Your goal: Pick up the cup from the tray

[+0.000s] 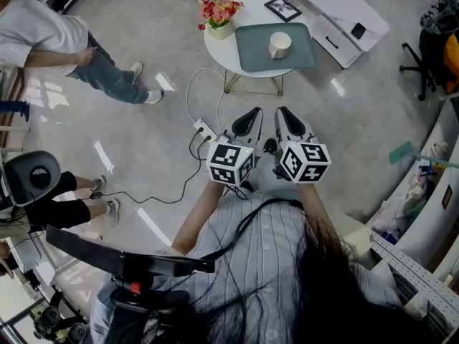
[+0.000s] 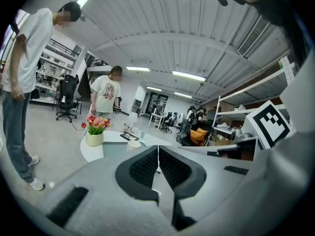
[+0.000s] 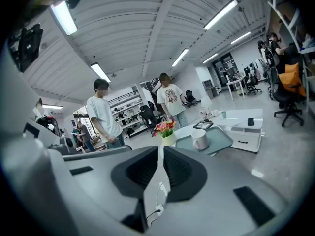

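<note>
A white cup (image 1: 280,45) stands on a grey-green tray (image 1: 251,57) on the round white table (image 1: 215,45), far ahead of both grippers. My left gripper (image 1: 252,113) and right gripper (image 1: 282,112) are held side by side close to my body, above the floor and well short of the table. Both are shut with nothing between the jaws. In the right gripper view the cup (image 3: 200,139) sits on the tray (image 3: 220,140) beyond the closed gripper (image 3: 161,149). From the left gripper (image 2: 158,149), only the cup's top (image 2: 134,143) shows.
A pot of flowers (image 1: 220,13) and a framed picture (image 1: 282,8) share the table. A power strip (image 1: 204,129) with cables lies on the floor between me and the table. A low white cabinet (image 1: 344,13) stands at the right, a person (image 1: 50,41) at the left.
</note>
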`<state>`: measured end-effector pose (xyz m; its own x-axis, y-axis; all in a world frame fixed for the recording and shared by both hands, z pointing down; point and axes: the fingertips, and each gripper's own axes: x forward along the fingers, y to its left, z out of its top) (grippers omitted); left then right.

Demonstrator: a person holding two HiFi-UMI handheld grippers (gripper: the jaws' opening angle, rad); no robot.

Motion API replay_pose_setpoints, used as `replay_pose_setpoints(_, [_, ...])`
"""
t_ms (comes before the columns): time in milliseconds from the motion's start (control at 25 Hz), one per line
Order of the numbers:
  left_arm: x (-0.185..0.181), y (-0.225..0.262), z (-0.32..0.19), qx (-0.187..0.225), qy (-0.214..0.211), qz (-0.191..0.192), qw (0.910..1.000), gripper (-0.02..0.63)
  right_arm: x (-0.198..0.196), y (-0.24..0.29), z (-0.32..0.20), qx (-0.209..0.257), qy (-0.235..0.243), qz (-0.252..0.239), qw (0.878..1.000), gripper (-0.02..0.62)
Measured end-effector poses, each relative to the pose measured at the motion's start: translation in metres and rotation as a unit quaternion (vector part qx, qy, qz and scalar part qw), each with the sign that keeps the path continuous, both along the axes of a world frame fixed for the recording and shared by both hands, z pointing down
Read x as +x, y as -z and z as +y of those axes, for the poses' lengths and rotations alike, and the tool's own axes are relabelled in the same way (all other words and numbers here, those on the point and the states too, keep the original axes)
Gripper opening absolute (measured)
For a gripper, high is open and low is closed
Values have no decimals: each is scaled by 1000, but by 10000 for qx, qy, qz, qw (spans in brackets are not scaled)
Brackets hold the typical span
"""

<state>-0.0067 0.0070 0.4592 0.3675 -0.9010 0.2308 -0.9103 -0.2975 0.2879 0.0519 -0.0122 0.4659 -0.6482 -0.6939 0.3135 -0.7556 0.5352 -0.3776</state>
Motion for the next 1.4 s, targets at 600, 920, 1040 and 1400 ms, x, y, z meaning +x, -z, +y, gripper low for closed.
replay_pose_setpoints(600, [11,-5,-133,-117,262,-107,9995,15,15,-20,-131,-353,266,-111,9990,52])
replay_pose_setpoints(920, [10,-7,-166,-181,355,-178,9990,15,13,-37,-167,-528,275,-89,9982,52])
replay_pose_setpoints(1040, [8,-10,-175,-239,325,-189,9990,15,12,-42,-173,-607,240,-72,9978,52])
replay_pose_setpoints(1400, [2,-17,-217,-292,-199,-274,9990,15,-2,-58,-203,-839,51,-12,9965,54])
